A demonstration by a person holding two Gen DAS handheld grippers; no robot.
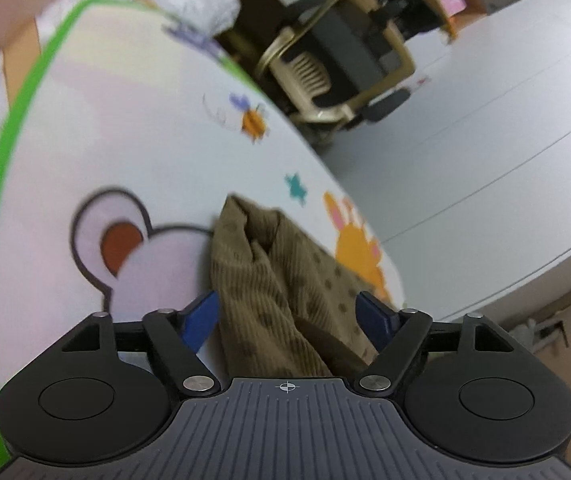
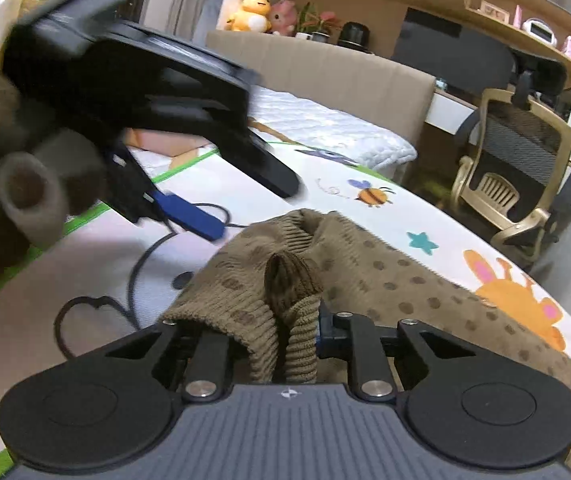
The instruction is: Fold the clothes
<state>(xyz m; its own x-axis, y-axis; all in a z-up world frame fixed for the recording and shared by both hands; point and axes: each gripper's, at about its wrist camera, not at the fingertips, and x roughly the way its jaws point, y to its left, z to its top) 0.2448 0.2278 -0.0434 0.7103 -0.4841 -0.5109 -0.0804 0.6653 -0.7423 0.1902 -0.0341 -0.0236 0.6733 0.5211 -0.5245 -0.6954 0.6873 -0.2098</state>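
Observation:
A brown corduroy garment with dark dots [image 1: 281, 280] lies on the cartoon play mat [image 1: 125, 152]. In the left wrist view my left gripper [image 1: 289, 316] is open, its blue fingers [image 1: 199, 322] wide apart on either side of a raised fold of the cloth. In the right wrist view the garment [image 2: 365, 280] lies bunched, and my right gripper [image 2: 285, 336] is shut on a ridge of it. The left gripper [image 2: 189, 212] also shows there, blurred, above the mat to the left of the garment, held by a brown-gloved hand [image 2: 9, 184].
The mat [image 2: 85, 272] has a green border and bee, star and bear prints. A beige office chair [image 2: 517, 168] stands beyond its far edge, on a grey floor [image 1: 485, 120]. A white quilted bed [image 2: 325, 128] with a beige headboard lies behind. Shelves with plush toys [image 2: 261, 12] line the wall.

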